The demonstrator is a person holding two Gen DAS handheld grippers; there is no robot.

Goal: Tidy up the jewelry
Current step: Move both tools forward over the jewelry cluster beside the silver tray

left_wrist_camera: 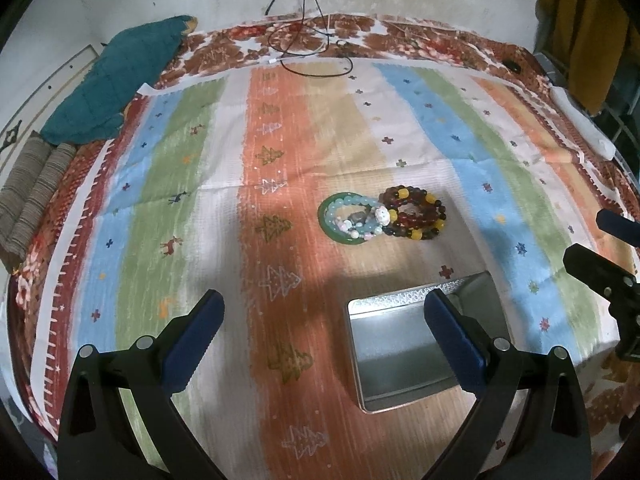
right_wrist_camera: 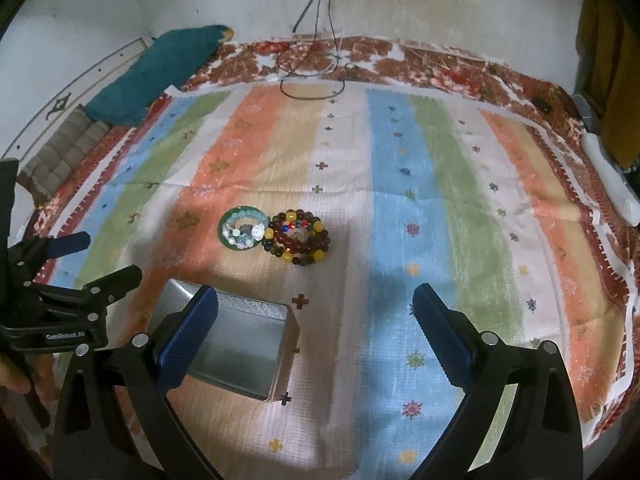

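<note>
Where the striped cloth (left_wrist_camera: 280,152) covers the bed, two clusters of jewelry lie touching side by side, well beyond both grippers. Item one: a green bangle (left_wrist_camera: 326,224), ring-shaped and glossy, with pale bead bracelets (left_wrist_camera: 360,216) of aqua, white and pink heaped inside and across it; one larger white bead sits at the edge nearest the second cluster. Item two: dark bead bracelets (left_wrist_camera: 416,214), coiled in a round stack of deep red and brown beads spaced with bright yellow ones; the right wrist view also shows small blue and red beads near its centre. Item three: a metal tin (left_wrist_camera: 400,360), rectangular, open and empty, its silver lid (left_wrist_camera: 472,286) standing up behind it, placed nearer the cameras than the jewelry. Left gripper (left_wrist_camera: 324,344): jaws spread wide, holding nothing, with the tin showing behind one blue-padded finger. Right gripper (right_wrist_camera: 316,340): jaws likewise wide apart and empty, above the cloth just beside the tin.
</note>
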